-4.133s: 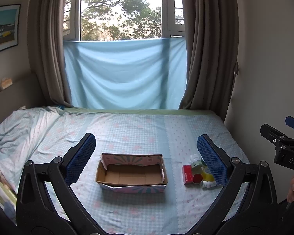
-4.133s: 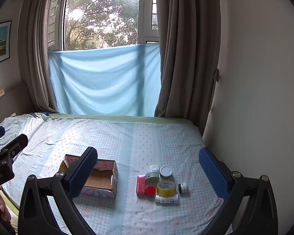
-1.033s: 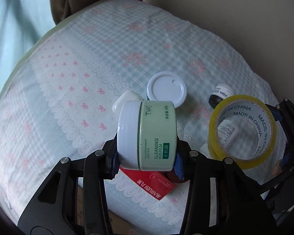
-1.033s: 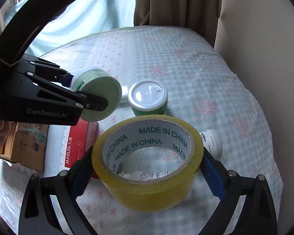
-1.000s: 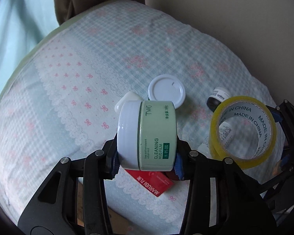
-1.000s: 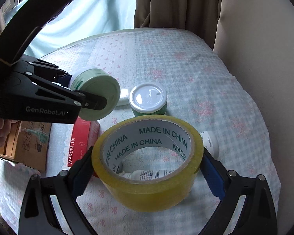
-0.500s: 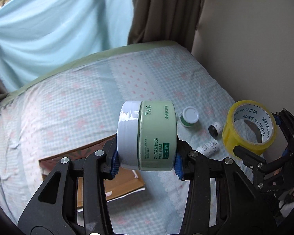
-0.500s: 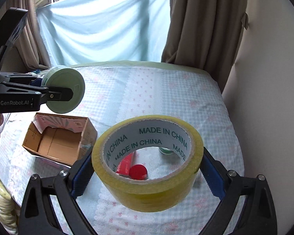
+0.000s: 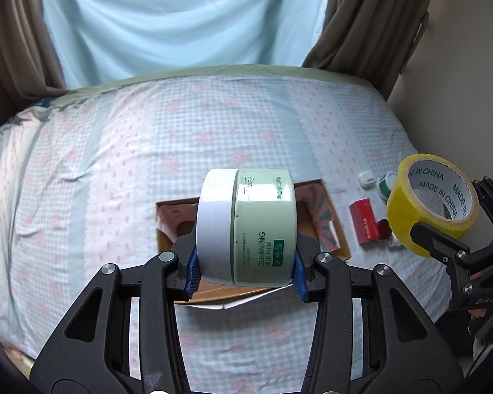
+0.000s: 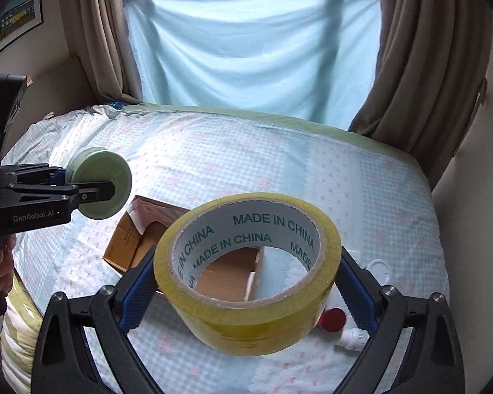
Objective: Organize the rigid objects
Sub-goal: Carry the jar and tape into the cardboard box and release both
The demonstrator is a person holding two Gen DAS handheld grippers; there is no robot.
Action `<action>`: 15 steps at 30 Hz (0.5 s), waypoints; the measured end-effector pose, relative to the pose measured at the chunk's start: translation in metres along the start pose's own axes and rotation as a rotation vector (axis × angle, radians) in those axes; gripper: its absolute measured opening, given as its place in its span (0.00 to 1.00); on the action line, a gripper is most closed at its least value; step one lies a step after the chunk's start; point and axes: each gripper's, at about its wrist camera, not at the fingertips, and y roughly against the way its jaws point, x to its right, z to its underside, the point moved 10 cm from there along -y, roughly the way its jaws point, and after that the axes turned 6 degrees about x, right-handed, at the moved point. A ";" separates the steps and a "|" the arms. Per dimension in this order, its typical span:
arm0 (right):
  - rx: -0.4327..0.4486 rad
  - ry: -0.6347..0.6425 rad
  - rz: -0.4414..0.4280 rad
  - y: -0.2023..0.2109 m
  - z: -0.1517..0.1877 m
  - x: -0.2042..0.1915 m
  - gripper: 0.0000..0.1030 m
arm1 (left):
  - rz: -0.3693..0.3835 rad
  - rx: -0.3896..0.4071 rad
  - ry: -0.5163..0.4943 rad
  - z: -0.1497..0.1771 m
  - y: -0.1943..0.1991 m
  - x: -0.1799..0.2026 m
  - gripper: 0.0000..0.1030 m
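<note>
- Left gripper [image 9: 245, 262] is clamped on a pale green jar [image 9: 246, 226] with a white lid, label reads "CLEANING MUD FILM". The jar is held sideways up in the air, one blue pad on the lid end and one on the base.
- In the left wrist view the jar sits right in front of the open cardboard box [image 9: 325, 226] on the bed [image 9: 115, 164], so most of the box is covered up.
- Right gripper [image 10: 246, 282] is gripping a roll of yellow tape [image 10: 246, 315], "MADE IN CHINA" printed round the inner core, pads squeezing the outside of the roll on both sides. Also lifted off the bed.
- Through the roll's hole you can see part of the box's cardboard inside.
- Leftover bits lie on the sheet to the right of the box: a red box [image 9: 364, 218], a red cap [image 9: 384, 229], a small white case [image 9: 366, 180], a green tub with a white lid [image 9: 385, 185], and a little white bottle [image 10: 353, 336] lying down.
- Light blue cloth [image 10: 253, 49] hangs over the window between brown curtains [image 10: 427, 65].
</note>
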 end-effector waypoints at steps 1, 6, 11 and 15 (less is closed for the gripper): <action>-0.012 -0.008 -0.008 -0.008 0.001 -0.009 0.94 | -0.003 -0.011 0.001 0.003 -0.005 -0.011 0.38; -0.080 -0.011 -0.032 -0.061 0.008 -0.047 0.94 | -0.011 -0.091 0.007 0.024 -0.049 -0.053 0.38; -0.170 0.042 -0.052 -0.119 0.027 -0.070 0.94 | 0.003 -0.170 0.031 0.047 -0.107 -0.069 0.38; -0.234 0.098 -0.066 -0.163 0.047 -0.074 0.94 | 0.007 -0.229 0.033 0.064 -0.151 -0.070 0.38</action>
